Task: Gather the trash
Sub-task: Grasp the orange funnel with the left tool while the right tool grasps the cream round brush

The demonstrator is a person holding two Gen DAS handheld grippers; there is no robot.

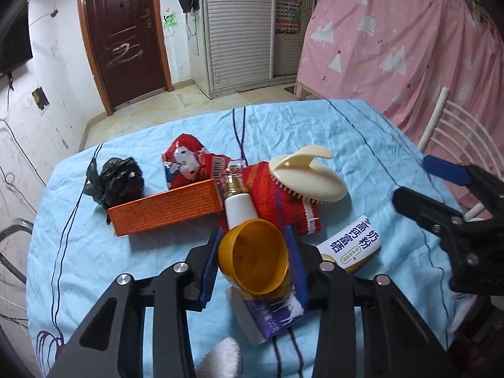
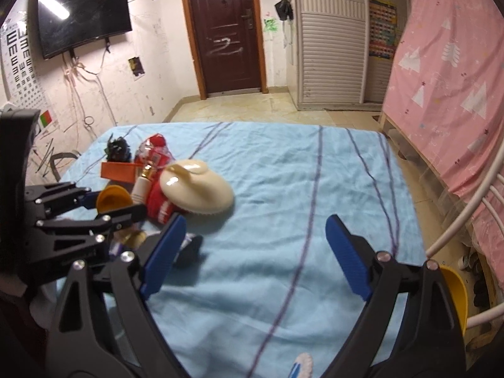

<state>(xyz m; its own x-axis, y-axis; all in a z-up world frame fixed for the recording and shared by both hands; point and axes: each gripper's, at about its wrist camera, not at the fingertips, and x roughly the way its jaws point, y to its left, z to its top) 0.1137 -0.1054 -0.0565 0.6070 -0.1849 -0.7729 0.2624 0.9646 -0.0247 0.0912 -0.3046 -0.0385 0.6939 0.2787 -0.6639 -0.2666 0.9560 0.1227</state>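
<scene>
Blue-clothed bench (image 1: 315,132), left wrist view: the left hand-held gripper (image 1: 255,261) is closed on an orange cup (image 1: 253,256), at 6 o'clock from the white bottle (image 1: 239,208). The right hand-held gripper (image 2: 256,252) is spread wide, empty.

A dark brown door (image 2: 226,31) stands in the far wall, with a black television (image 2: 83,15) mounted to its left above an eye chart (image 2: 19,63). A white slatted cupboard (image 2: 330,47) is right of the door. A pink patterned curtain (image 1: 393,47) hangs along the right side, beside a white chair (image 1: 453,129).
</scene>
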